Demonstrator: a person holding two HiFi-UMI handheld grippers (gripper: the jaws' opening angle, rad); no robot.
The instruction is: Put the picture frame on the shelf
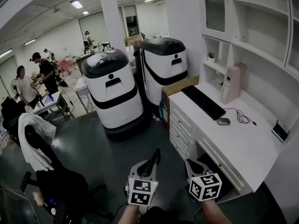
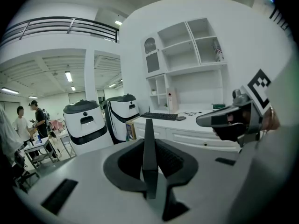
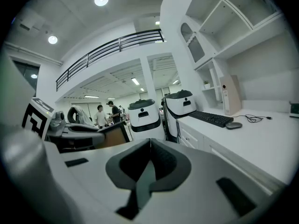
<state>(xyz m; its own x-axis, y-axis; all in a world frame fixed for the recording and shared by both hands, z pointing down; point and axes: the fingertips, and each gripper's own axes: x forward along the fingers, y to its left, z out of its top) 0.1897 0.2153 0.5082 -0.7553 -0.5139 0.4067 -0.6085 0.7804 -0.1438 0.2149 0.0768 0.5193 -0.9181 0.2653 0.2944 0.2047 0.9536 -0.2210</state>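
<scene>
Picture frame, held in the left claw. The jaws stood narrowly apart and pressed on the frame, whose thin dark edge stood upright between them. In the right gripper view the frame showed as a flat brown panel with a dark rim, reaching forward from that claw. The right claw was closed and empty, its jaws meeting in one line.

The white shelf lay ahead and to the right of the frame. It stood higher than the frame, above the white surface, and well apart from both claws. The right claw stood on the side nearer the shelving, but the left one bore the frame, so the reach would probably go rightward and upward across the surface.

The shelf boards looked smooth, painted and flat, forming open compartments. A black keyboard and a mouse lay on the surface below.
</scene>
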